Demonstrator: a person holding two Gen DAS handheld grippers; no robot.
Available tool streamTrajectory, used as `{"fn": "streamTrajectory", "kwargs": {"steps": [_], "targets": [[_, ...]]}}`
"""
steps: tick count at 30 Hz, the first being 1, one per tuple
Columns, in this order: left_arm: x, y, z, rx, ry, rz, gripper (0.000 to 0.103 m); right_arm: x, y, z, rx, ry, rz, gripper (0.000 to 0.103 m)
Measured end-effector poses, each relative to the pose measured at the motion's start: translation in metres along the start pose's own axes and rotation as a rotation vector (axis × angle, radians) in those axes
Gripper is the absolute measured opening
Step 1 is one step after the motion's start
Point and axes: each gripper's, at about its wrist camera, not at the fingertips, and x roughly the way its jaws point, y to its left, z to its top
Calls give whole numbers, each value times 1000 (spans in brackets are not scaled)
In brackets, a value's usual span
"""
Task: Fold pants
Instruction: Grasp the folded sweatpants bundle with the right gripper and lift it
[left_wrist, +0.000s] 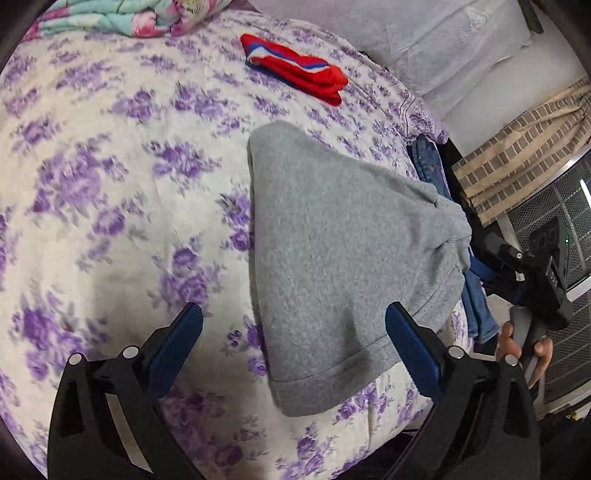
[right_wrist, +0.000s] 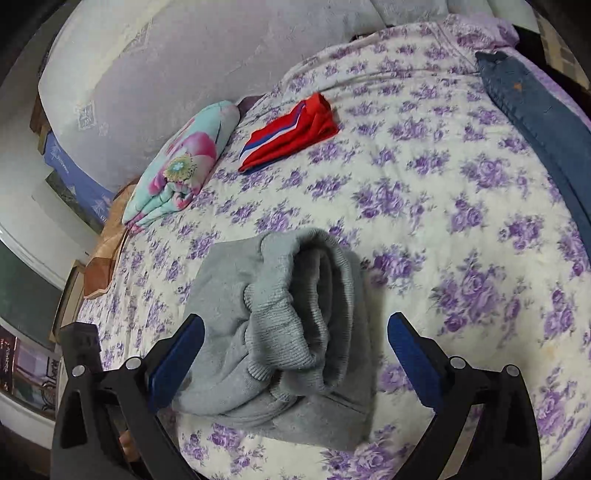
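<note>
Both grippers, left gripper (left_wrist: 293, 325) and right gripper (right_wrist: 295, 334), stand spread wide, empty, over folded grey pants (right_wrist: 288, 332) on purple-flowered bedspread (right_wrist: 443, 206); red garment (right_wrist: 291, 131) and floral blanket (right_wrist: 184, 162) lie beyond.

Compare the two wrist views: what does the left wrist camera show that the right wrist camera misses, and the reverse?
Left wrist only: the right hand gripping its handle beside the bed, a metal grille and a brick-patterned cloth.

Right wrist only: the bunched ribbed waistband of the grey pants, seen end-on, and the whole folded floral blanket, of which the left view catches only an edge.

Both: the folded grey pants on the purple-flowered bedspread, the red folded garment, the blue jeans, and each camera's own gripper open, pads clear of the cloth.
</note>
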Motion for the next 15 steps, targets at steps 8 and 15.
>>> {"fn": "streamTrajectory", "kwargs": {"steps": [8, 15], "targets": [[8, -1, -4, 0, 4, 13, 96, 49, -1, -20, -48, 141, -114, 100], [31, 6, 7, -14, 57, 17, 96, 59, -45, -40, 180, 193, 132, 100]]}}
